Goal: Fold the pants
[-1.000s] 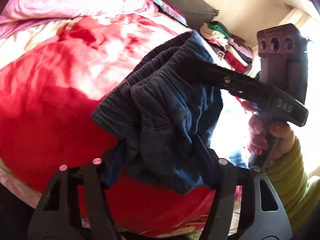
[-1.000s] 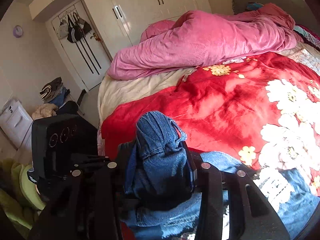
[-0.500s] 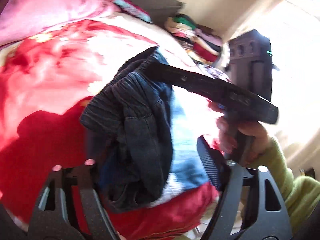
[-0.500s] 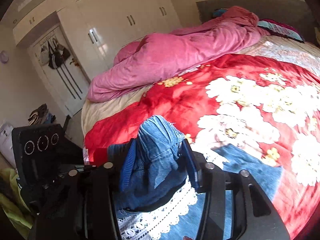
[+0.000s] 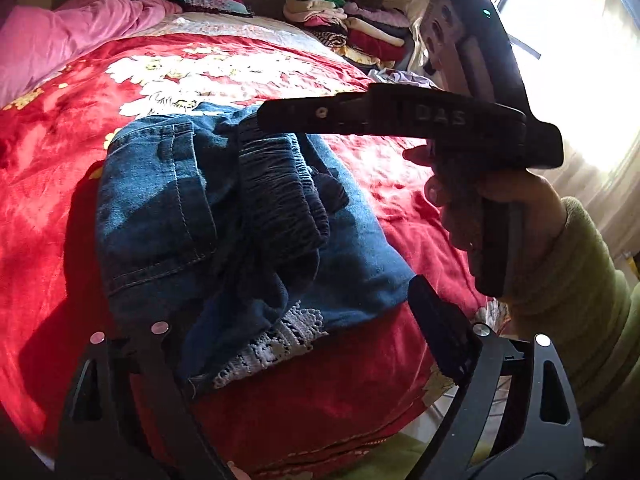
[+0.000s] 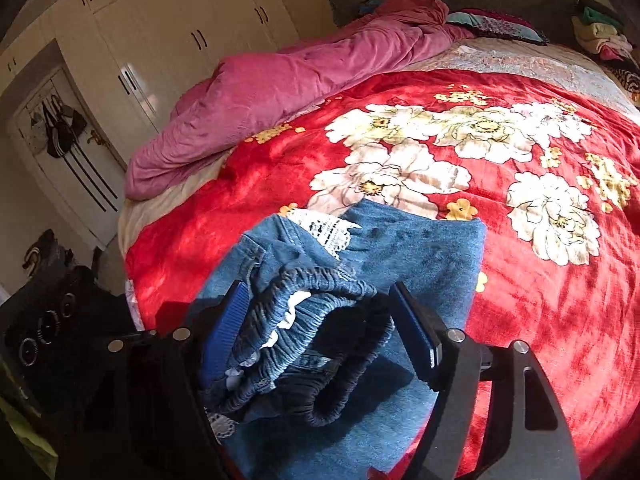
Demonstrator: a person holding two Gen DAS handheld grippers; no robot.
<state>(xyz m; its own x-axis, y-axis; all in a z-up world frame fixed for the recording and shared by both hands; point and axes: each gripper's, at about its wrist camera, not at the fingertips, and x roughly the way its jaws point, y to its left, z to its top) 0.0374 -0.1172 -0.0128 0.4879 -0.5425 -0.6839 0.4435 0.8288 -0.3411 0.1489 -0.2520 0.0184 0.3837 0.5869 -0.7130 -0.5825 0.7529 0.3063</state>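
Pants (image 5: 168,208), blue denim, lie folded on the red blanket (image 5: 52,216) at the centre of the left wrist frame, with the elastic waistband (image 5: 280,196) bunched on top and a white lace hem (image 5: 276,344) showing at the lower edge. In the right wrist frame the waistband (image 6: 320,320) sits at lower centre, between the fingers of the right gripper (image 6: 324,332); its jaws stand wide, with blue pads (image 6: 224,328) either side of the fabric and not visibly pinching it. Left gripper (image 5: 292,344) occupies the bottom of its frame; its jaws stand wide, and denim overlaps the left finger. Right gripper (image 5: 400,116) crosses the upper right of that frame, held by a hand (image 5: 480,208) in a green sleeve. A pink duvet (image 6: 280,80) lies at upper left, a clothes stack (image 5: 344,20) at upper centre.
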